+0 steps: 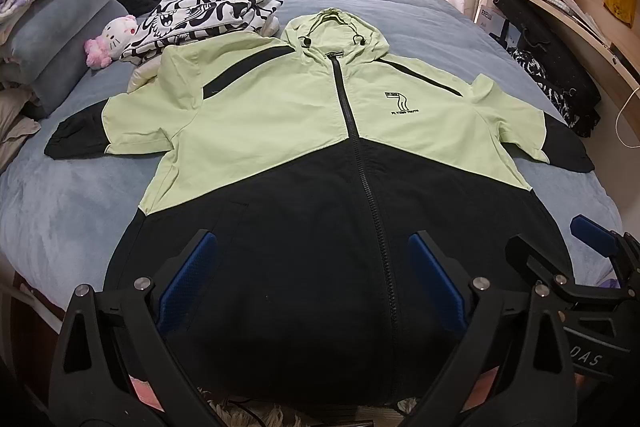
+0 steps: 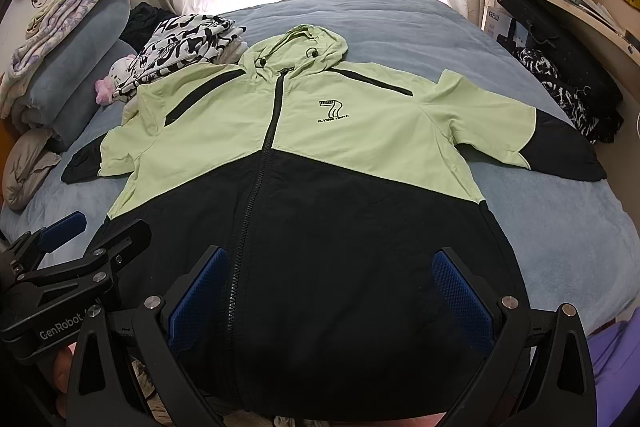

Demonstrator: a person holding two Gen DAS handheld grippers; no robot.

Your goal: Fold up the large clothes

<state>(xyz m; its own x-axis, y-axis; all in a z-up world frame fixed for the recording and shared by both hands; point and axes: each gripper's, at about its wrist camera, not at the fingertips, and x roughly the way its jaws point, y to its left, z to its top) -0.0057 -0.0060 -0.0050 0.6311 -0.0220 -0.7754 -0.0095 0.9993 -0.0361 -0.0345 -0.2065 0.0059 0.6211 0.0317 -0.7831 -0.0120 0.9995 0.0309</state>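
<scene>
Green-and-black jacket (image 1: pixel 320 155) lies flat, zipped, unfolded on the bed (image 1: pixel 72 203); we hold left gripper (image 1: pixel 312 267) and right gripper (image 2: pixel 332 279) near its hem, jaws wide, empty.

I am holding my left gripper (image 1: pixel 312 247) wide apart above the black hem of the jacket (image 1: pixel 320 131), which is lying flat on the bed (image 1: pixel 60 203), my right gripper (image 1: pixel 560 247) hovering beside it.

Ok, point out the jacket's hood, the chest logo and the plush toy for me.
hood (image 1: pixel 334 27): left wrist view, on the hood's green middle.
chest logo (image 2: pixel 330 111): right wrist view, on the printed 7.
plush toy (image 1: pixel 116 37): left wrist view, on its white face.
</scene>
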